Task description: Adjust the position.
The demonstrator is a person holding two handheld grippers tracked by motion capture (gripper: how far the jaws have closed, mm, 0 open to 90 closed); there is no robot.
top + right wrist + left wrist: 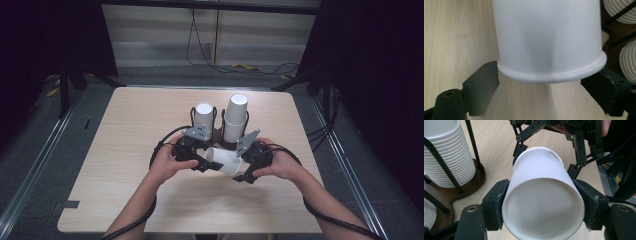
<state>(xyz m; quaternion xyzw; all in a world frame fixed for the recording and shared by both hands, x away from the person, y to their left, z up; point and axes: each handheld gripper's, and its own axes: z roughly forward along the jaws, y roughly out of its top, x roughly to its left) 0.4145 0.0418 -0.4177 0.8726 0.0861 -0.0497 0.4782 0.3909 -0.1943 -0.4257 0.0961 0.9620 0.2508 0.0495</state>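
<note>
A single white paper cup point(224, 161) lies on its side in the air between my two grippers, above the middle of the table. My left gripper point(209, 161) is shut on its narrow base end; in the left gripper view both pads point(497, 203) press the cup's point(541, 182) sides. My right gripper point(241, 171) stands at the rolled rim end. In the right gripper view its fingertips point(485, 80) sit right at the rim of the cup point(546, 37), and I cannot tell whether they press it.
Just behind the grippers stands a dark wooden holder point(470, 186) with black wire posts. It carries two upside-down stacks of white cups, a shorter one point(204, 117) and a taller one point(235, 115). The light wooden table point(125, 150) ends close behind the holder.
</note>
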